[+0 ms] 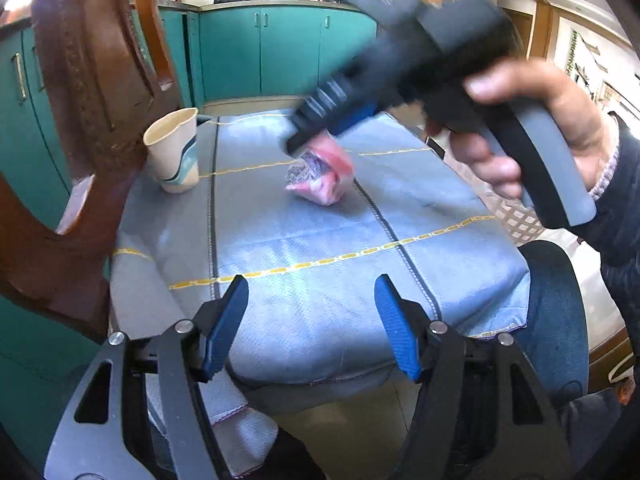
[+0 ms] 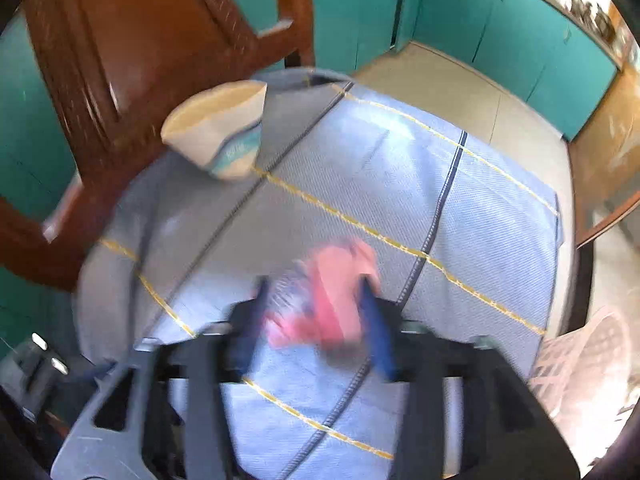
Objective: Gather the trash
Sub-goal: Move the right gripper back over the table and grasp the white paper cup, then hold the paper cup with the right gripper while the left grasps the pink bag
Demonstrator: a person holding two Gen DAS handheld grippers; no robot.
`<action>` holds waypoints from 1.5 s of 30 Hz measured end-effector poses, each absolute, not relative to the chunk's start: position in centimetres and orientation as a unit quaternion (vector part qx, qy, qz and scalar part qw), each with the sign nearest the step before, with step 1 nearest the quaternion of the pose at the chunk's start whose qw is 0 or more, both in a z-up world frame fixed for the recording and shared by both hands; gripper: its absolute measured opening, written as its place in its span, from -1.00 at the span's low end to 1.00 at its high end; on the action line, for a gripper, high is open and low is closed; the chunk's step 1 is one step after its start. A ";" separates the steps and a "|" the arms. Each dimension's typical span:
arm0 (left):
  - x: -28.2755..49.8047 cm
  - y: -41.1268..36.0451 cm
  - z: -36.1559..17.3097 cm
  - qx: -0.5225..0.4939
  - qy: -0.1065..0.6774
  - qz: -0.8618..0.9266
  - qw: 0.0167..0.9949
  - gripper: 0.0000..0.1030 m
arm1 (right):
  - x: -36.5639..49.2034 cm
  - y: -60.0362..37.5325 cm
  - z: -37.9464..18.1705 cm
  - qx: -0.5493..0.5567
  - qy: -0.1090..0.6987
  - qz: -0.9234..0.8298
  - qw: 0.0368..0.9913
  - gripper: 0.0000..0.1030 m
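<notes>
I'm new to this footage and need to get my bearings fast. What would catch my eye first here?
The crumpled pink wrapper lies mid-cloth on the grey-blue tablecloth, with the right gripper straddling it; blur hides whether the pads press it. A paper cup stands at the cloth's far left by a carved wooden chair. The left gripper hangs open and empty over the near edge.

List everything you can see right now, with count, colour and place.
Wrapper: one, pink, crumpled, mid-cloth, between the right jaws.
Paper cup: one, cream with teal wave, upright at the cloth's far left.
Cloth: one, grey-blue with yellow lines, covering the table.
Chair: one, brown wood, left of the table.
Cabinets: teal, behind.
Basket: one, pale lattice, right of the table.
Left gripper: open, empty, near edge.
Right gripper: around the wrapper; grip blurred.
Hand: one, holding the right gripper.
</notes>
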State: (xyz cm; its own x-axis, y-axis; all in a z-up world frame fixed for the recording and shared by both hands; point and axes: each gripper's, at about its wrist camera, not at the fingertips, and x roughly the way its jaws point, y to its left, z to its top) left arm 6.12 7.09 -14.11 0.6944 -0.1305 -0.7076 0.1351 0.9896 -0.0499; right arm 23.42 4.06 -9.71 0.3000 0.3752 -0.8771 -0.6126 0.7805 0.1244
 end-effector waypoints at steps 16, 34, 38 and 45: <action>4.7 7.6 -12.7 0.008 0.370 -0.048 0.928 0.30 | 29.7 11.8 -12.3 0.054 0.568 0.320 0.757 -0.92; 10.0 7.8 -13.3 -0.015 0.367 -0.058 0.928 0.35 | 18.0 -5.8 -5.9 -0.167 0.390 0.168 0.890 -0.93; 13.9 8.7 -13.2 -0.044 0.377 -0.038 0.925 0.37 | 16.9 -6.4 -8.7 -0.169 0.437 0.208 0.859 -0.79; 16.6 10.0 -13.2 -0.074 0.384 -0.023 0.920 0.44 | 15.7 -7.3 -9.7 -0.111 0.464 0.258 0.840 0.31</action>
